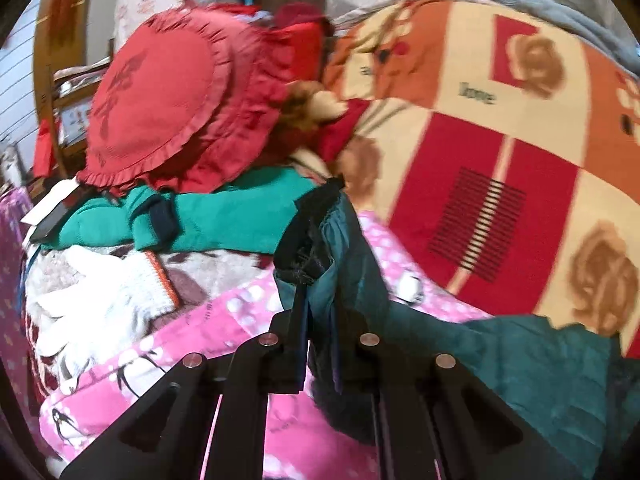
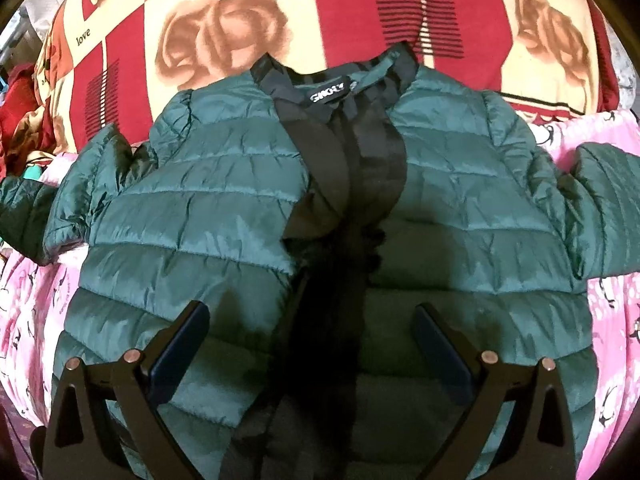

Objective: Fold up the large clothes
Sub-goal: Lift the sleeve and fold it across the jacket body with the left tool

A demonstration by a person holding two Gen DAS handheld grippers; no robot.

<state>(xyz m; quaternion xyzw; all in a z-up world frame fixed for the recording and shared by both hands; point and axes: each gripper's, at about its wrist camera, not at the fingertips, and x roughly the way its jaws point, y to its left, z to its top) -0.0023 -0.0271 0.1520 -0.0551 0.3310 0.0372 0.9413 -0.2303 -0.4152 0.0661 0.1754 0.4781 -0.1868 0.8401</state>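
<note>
Left wrist view: left gripper (image 1: pixel 316 280) clamped on dark-green quilted jacket (image 2: pixel 224 208) sleeve cuff (lifted for folding inward); right gripper (image 2: pixel 312 344) held wide, empty.

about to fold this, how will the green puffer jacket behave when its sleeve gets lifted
Probably floppy: where the left gripper pinches the cuff, the green puffer jacket drapes limply. Its shiny shell looks slick, so it may slide on the pink blanket. The quilted panels suggest it is light and springy, so folds may puff open.
</note>
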